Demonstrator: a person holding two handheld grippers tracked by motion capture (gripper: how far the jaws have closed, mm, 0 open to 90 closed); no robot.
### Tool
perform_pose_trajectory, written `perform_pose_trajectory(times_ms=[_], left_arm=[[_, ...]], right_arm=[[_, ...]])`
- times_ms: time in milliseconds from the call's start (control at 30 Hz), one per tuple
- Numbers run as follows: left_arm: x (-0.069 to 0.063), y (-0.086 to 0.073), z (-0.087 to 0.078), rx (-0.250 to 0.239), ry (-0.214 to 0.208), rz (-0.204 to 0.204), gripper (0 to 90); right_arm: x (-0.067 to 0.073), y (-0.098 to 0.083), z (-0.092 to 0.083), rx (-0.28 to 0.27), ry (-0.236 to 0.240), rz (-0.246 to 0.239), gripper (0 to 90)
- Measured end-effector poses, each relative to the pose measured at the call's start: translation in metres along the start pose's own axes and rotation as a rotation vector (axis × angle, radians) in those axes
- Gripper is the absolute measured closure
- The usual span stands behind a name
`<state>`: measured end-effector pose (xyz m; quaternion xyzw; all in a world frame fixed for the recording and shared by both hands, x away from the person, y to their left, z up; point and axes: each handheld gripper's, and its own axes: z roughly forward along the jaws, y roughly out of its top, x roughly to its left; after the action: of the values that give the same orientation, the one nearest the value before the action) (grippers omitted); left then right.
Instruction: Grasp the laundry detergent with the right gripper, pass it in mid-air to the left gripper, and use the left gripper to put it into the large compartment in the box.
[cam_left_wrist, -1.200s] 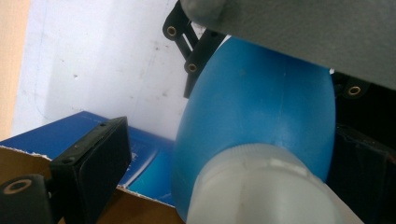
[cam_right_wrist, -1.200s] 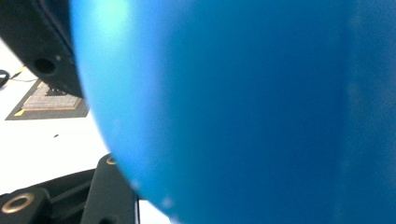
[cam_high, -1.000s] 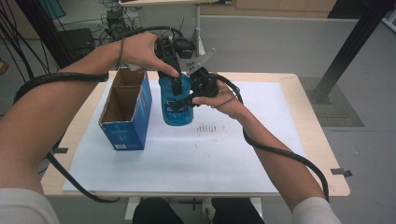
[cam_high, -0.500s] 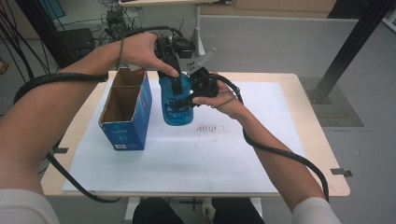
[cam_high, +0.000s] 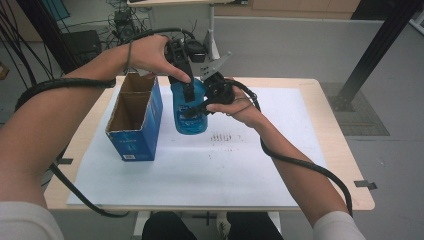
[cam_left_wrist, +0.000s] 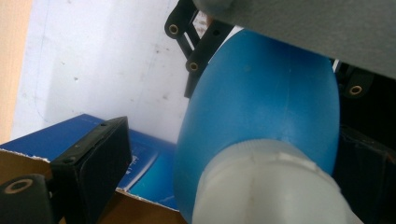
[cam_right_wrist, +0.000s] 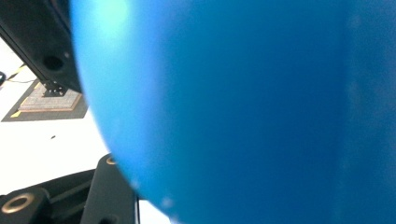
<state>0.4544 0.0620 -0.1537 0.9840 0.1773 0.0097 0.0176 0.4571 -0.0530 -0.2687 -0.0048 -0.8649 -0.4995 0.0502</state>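
Observation:
A blue plastic bottle (cam_high: 190, 120) with a white cap (cam_left_wrist: 266, 186) hangs above the white mat, next to the box. My right gripper (cam_high: 199, 109) comes from the right and is shut on the bottle's body, whose blue wall (cam_right_wrist: 243, 112) bulges between its black fingers (cam_right_wrist: 107, 196). My left gripper (cam_high: 187, 89) points down over the bottle's top. It is open: its left finger (cam_left_wrist: 93, 168) stands apart from the cap, with the box showing in the gap. The other finger is a dark shape at the right edge.
An open blue cardboard box (cam_high: 135, 120) stands upright on the white mat (cam_high: 225, 165) just left of the bottle. The wooden table's edge (cam_high: 345, 150) runs along the right. Cables trail from both grippers across the table's left and front.

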Motion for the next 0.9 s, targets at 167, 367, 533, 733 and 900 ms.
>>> perform_pose_trajectory(times_ms=[167,367,533,733,900], left_arm=[[-0.0003,0.0008,-0.0002,-0.003,-0.002,0.001,7.1],[-0.0002,0.0016,0.0000,0.004,-0.016,0.017,11.2],[-0.0012,0.0028,0.0011,0.017,-0.030,0.034,15.4],[-0.0017,0.0039,0.0036,0.027,-0.045,0.047,20.5],[-0.0023,0.0039,0.0047,0.038,-0.057,0.054,23.7]], right_arm=[[0.0005,-0.0003,-0.0009,0.006,-0.002,-0.003,44.1],[0.0002,-0.0007,-0.0019,0.001,0.003,-0.006,44.0],[0.0009,-0.0011,-0.0020,0.005,0.006,-0.010,44.1],[0.0008,-0.0008,-0.0013,-0.005,0.014,-0.032,44.0],[0.0013,-0.0004,-0.0012,-0.004,0.016,-0.038,44.0]])
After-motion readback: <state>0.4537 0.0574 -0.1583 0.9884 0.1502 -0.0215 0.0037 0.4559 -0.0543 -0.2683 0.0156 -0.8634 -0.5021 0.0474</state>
